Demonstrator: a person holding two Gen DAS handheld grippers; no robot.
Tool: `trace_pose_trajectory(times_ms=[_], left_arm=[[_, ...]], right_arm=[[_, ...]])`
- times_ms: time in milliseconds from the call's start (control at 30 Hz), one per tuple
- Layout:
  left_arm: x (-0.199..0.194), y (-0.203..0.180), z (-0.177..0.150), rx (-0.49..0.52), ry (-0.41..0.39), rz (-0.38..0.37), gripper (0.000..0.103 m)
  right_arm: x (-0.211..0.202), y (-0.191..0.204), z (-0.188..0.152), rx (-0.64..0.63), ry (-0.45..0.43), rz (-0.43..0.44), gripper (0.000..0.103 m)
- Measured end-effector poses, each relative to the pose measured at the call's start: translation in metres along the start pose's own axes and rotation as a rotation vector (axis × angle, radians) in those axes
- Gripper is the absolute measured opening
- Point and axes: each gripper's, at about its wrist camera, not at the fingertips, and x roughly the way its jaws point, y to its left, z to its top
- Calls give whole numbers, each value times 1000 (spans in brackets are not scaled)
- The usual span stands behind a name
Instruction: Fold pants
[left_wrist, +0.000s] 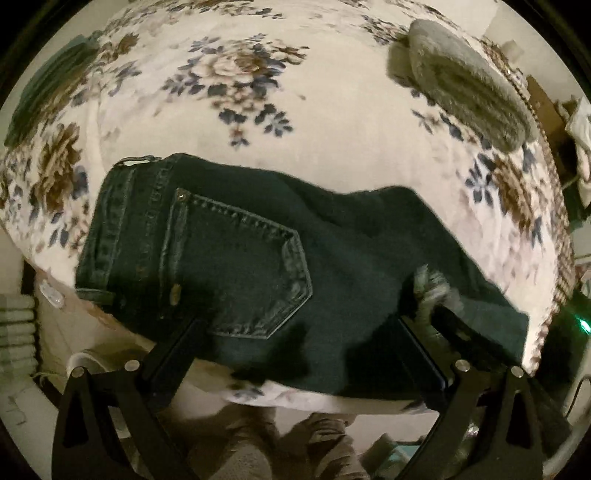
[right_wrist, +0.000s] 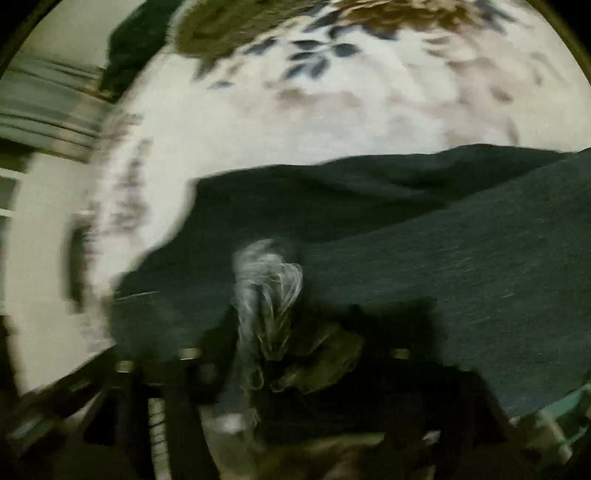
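- Pants (left_wrist: 236, 258), of dark denim, lie on the bed (left_wrist: 332, 129) along its near edge; the waistband is at the left, the long axis runs left to right.
- Left gripper (left_wrist: 295, 332) hovers just above the back pocket (left_wrist: 240, 266), fingers spread wide, holding nothing.
- Frayed hem (right_wrist: 266, 288) sits at the right gripper (right_wrist: 291, 354); it seems pinched between the fingers, but blur hides this, so I cannot tell.
- Right hand is nearer to the leg end, so I judge the fold goes from there toward the waistband.
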Motion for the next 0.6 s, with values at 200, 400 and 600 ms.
trace_pose_trajectory(times_ms=[200,400,600], left_arm=[[42,-45,14,30,104,-162,103],[102,-94,3,137,228,-120,46],[76,-105,-6,215,102,-144,5]], right_arm=[[-76,-43,-5,66,-85,-119,72],[-95,-101,4,118,-49,-347,72],[-80,-104,6,48,11,-488,94]])
